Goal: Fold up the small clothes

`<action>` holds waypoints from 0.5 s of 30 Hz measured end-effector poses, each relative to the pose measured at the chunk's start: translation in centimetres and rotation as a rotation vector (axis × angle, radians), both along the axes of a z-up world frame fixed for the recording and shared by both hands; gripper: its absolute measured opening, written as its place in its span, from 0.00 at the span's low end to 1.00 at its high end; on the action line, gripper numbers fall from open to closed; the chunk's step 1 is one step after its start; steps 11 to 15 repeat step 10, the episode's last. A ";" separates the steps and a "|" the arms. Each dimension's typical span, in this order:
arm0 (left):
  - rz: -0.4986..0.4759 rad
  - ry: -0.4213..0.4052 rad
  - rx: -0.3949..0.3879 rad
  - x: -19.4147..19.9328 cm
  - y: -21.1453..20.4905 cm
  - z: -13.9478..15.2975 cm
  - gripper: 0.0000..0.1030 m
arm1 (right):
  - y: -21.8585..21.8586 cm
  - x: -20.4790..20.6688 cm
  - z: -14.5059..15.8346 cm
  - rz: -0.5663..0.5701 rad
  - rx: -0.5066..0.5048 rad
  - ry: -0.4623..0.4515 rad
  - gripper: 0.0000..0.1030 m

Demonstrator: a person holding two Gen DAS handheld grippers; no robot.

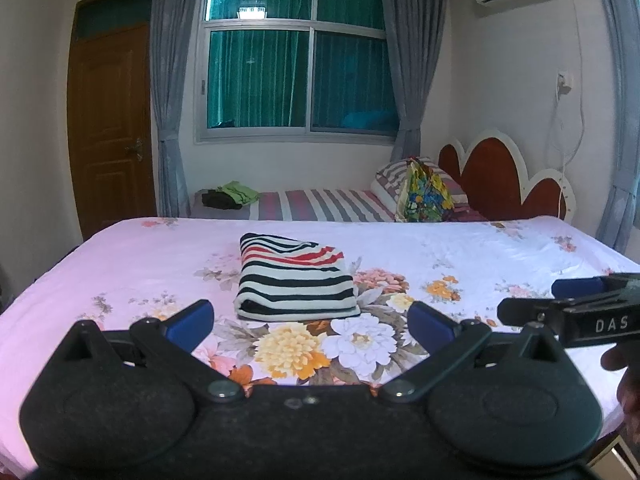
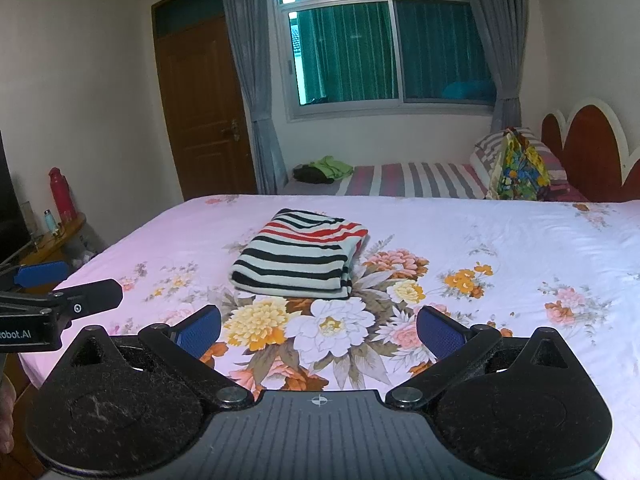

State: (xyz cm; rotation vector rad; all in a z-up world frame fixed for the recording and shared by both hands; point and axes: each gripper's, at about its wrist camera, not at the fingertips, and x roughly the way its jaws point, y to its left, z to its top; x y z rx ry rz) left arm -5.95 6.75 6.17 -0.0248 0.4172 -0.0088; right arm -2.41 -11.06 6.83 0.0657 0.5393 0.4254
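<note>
A small striped garment (image 1: 294,280), white with black and red stripes, lies folded into a neat rectangle on the pink floral bedsheet (image 1: 500,256). The right wrist view shows the same garment (image 2: 300,258) ahead of centre. My left gripper (image 1: 310,322) hovers just short of it, open, with nothing between its blue pads (image 1: 192,322). My right gripper (image 2: 320,330) is also open and empty, a little nearer the bed's front edge. Each gripper shows at the edge of the other's view: the right gripper (image 1: 560,304) at the right, the left gripper (image 2: 68,288) at the left.
Beyond the bed stands a second bed with a striped sheet (image 1: 320,204), green and dark clothes (image 1: 232,196) and a colourful pillow (image 1: 424,194). A wooden door (image 1: 112,128) is at the back left. A side table with a red bottle (image 2: 60,196) stands left of the bed.
</note>
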 end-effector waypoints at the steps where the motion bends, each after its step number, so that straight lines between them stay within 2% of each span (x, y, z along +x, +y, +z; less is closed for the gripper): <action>1: -0.004 0.001 -0.007 0.1 0.1 0.0 0.99 | 0.0 0.0 0.0 -0.001 0.000 0.001 1.00; 15: -0.004 -0.012 -0.011 0.1 0.0 0.0 0.99 | -0.5 0.2 -0.1 -0.001 0.001 0.002 1.00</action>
